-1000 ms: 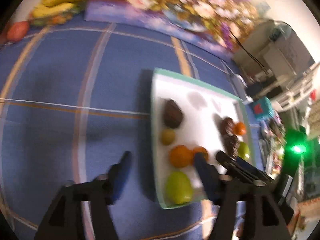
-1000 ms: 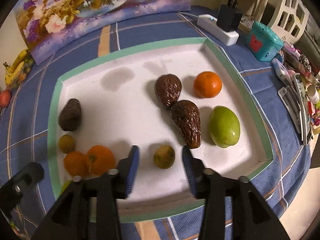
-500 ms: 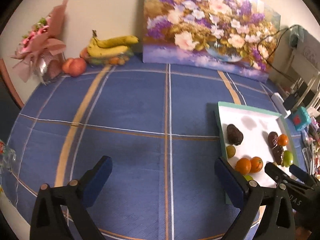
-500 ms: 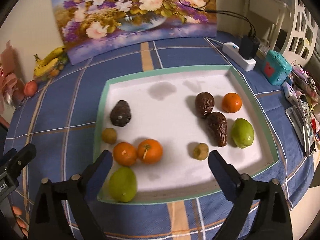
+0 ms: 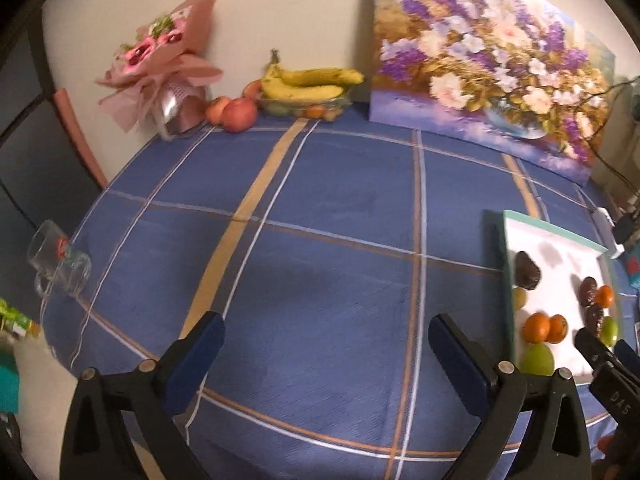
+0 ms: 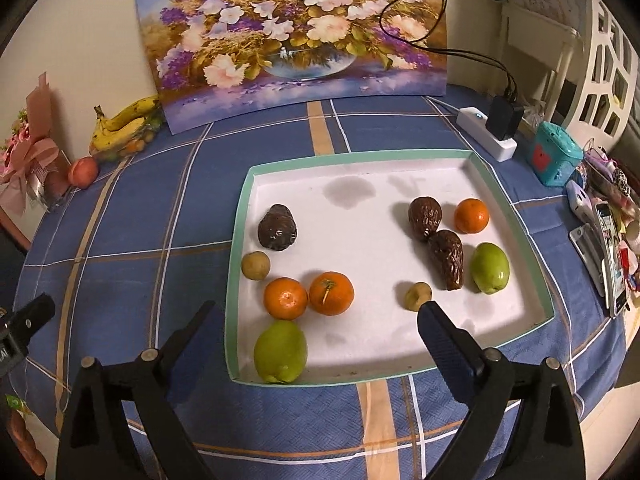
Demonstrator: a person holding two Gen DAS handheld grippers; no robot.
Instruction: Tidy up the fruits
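A white tray with a green rim lies on the blue checked tablecloth. On its left side sit a dark avocado, a small yellowish fruit, two oranges and a green fruit. On its right side sit two dark avocados, an orange, a green fruit and a small yellowish fruit. My right gripper is open and empty, above the tray's near edge. My left gripper is open and empty over bare cloth, left of the tray.
A flower painting leans on the back wall. Bananas, apples and a pink bouquet stand at the back left. A glass lies at the left edge. A power strip, teal box and phones crowd the right edge.
Both grippers have opened wide and pulled back from the tray. The right one released the small yellowish fruit on the tray's right side. The left view swung left over the cloth.
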